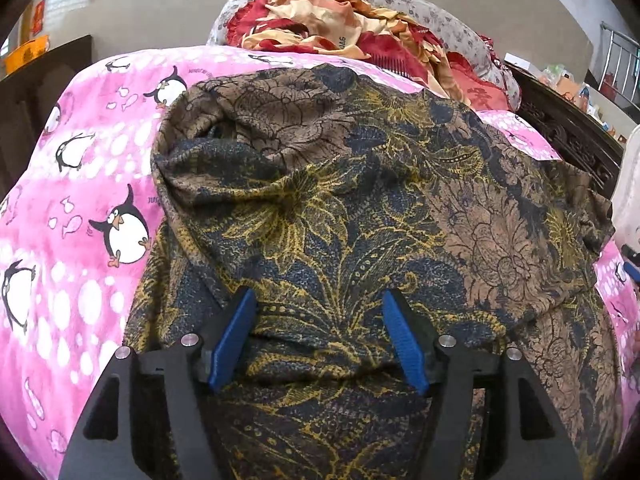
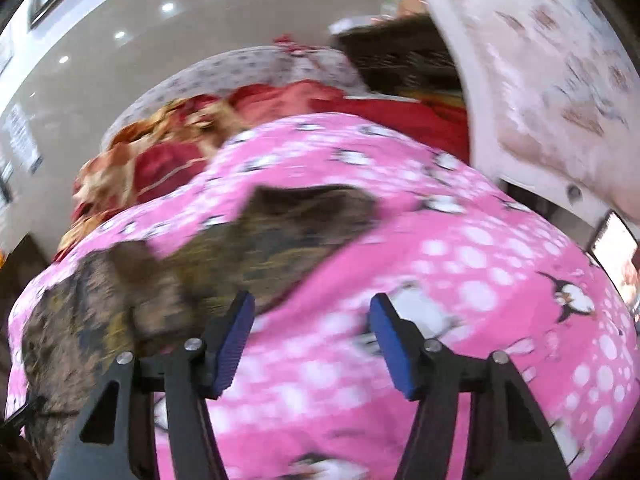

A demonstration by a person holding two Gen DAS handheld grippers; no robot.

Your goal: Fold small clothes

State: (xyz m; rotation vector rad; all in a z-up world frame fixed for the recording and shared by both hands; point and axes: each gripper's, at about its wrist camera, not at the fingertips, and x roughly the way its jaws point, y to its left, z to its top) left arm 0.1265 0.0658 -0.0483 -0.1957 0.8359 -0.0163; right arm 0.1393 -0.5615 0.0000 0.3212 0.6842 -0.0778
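While its blue pads stand apart with nothing pinched, the left gripper [image 1: 320,336] hangs over a dark floral-print garment [image 1: 360,208] spread on a pink penguin-print blanket [image 1: 80,200] on the bed. Its long axis I cannot tell. Beyond lies a red and cream cloth [image 1: 320,20] with small writing, too small to read. Only the right wrist view, badly blurred, shows the right gripper [image 2: 312,340], likewise parted and empty, over bare blanket beside the garment's edge.
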